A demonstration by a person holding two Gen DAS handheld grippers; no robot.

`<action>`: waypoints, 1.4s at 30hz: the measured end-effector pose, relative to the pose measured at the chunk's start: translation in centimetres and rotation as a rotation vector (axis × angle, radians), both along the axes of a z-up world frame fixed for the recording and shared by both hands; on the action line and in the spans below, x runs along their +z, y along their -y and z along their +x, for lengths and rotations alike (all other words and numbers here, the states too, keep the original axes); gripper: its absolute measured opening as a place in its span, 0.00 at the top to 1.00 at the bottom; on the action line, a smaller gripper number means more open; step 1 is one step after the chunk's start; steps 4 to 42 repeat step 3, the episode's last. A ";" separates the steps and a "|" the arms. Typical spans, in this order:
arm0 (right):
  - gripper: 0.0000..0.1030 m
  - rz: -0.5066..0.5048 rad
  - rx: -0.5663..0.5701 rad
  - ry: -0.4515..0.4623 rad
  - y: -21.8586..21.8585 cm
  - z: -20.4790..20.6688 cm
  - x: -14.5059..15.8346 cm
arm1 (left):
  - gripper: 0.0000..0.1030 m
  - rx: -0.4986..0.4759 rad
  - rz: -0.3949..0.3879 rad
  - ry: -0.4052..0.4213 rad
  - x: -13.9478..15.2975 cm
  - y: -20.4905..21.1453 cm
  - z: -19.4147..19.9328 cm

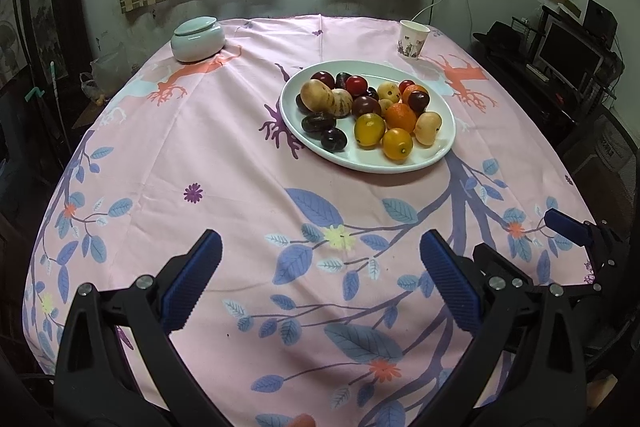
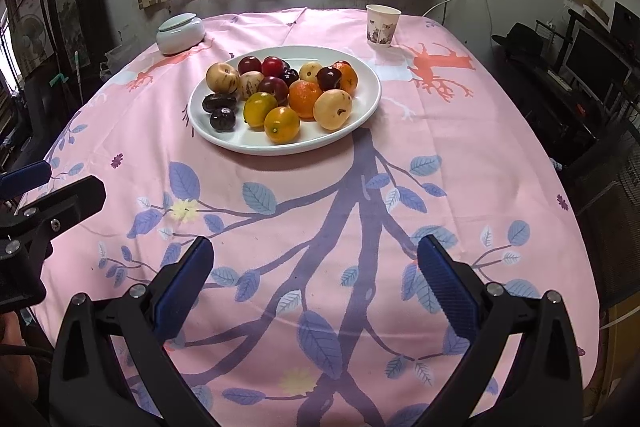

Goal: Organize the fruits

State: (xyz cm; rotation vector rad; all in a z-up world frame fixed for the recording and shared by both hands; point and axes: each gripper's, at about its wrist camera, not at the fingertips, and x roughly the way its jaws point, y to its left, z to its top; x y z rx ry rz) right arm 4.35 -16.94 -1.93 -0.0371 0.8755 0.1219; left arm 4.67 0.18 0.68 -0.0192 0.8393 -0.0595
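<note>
A white oval plate [image 1: 442, 153] holds several small fruits: yellow, orange, dark red and tan ones, piled together [image 1: 372, 107]. The same plate [image 2: 370, 107] and fruit pile [image 2: 280, 91] show in the right wrist view. My left gripper [image 1: 320, 247] is open and empty, low over the pink cloth, well short of the plate. My right gripper [image 2: 314, 251] is open and empty, also near the table's front. The right gripper's fingers [image 1: 568, 225] show at the right edge of the left wrist view; the left gripper's fingers [image 2: 24, 175] show at the left edge of the right wrist view.
A pale lidded ceramic jar [image 1: 198, 39] stands at the back left and a paper cup [image 1: 414, 39] at the back right. The pink patterned tablecloth [image 1: 240, 167] covers the table. Curtains and a wall lie behind; a desk with a monitor [image 1: 568, 55] is at the right.
</note>
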 end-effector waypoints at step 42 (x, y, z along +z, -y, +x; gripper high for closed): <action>0.01 0.001 -0.001 -0.001 -0.1 0.0 0.1 | 0.02 0.000 -0.003 -0.003 -0.1 -0.2 0.0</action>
